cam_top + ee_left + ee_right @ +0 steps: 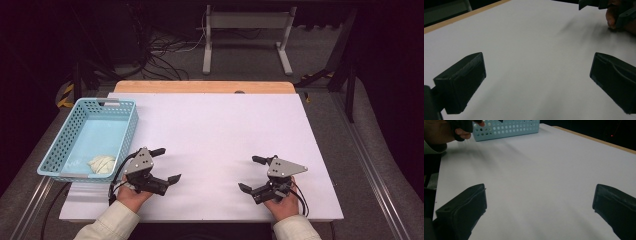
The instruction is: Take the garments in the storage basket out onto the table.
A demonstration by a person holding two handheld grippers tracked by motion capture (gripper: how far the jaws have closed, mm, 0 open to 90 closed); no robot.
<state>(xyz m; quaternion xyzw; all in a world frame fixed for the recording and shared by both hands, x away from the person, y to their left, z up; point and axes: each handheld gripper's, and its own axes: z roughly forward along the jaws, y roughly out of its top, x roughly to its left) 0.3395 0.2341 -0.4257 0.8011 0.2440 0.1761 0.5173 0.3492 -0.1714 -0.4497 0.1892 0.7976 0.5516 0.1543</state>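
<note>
White table top (pixel 215 135), dark room

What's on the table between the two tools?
Nothing. Between the left tool and the right tool there is just bare white table, as the high view shows.

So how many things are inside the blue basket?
1: a cream crumpled thing lies in the near corner of the blue basket, beside the left gripper. Its near wall could hide something small.
</note>
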